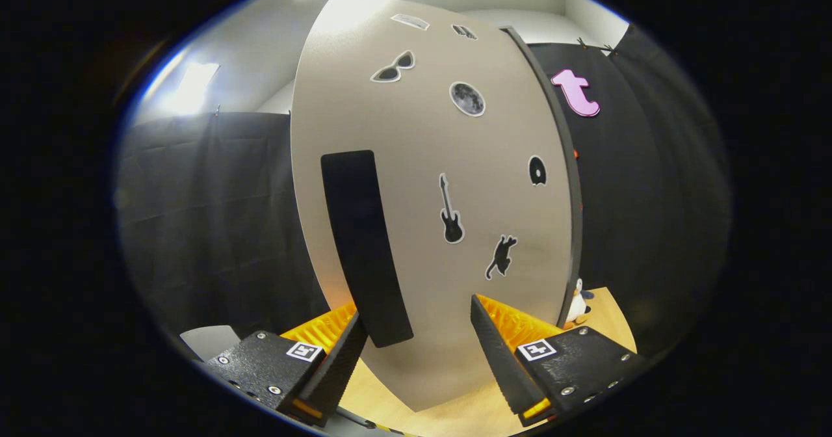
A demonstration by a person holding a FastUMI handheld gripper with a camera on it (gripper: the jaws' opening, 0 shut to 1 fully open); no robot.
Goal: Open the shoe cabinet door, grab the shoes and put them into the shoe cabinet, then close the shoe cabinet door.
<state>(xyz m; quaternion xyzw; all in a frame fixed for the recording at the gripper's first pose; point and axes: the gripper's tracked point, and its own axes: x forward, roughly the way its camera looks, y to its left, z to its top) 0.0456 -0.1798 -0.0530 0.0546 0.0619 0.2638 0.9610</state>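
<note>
The gripper point(416, 352) is standing wide open, gripping nothing. Just ahead, toward twelve o'clock, the shoe cabinet door point(429, 196) is rising upright, long axis vertical, its black handle strip point(364, 248) running down toward the left finger point(338, 365).

Light wood table point(608, 313) under my gripper point(419, 352), fingers spread apart over it. Cabinet door point(422, 196) stands on it; penguin toy point(576, 305) by the door's right edge.
</note>
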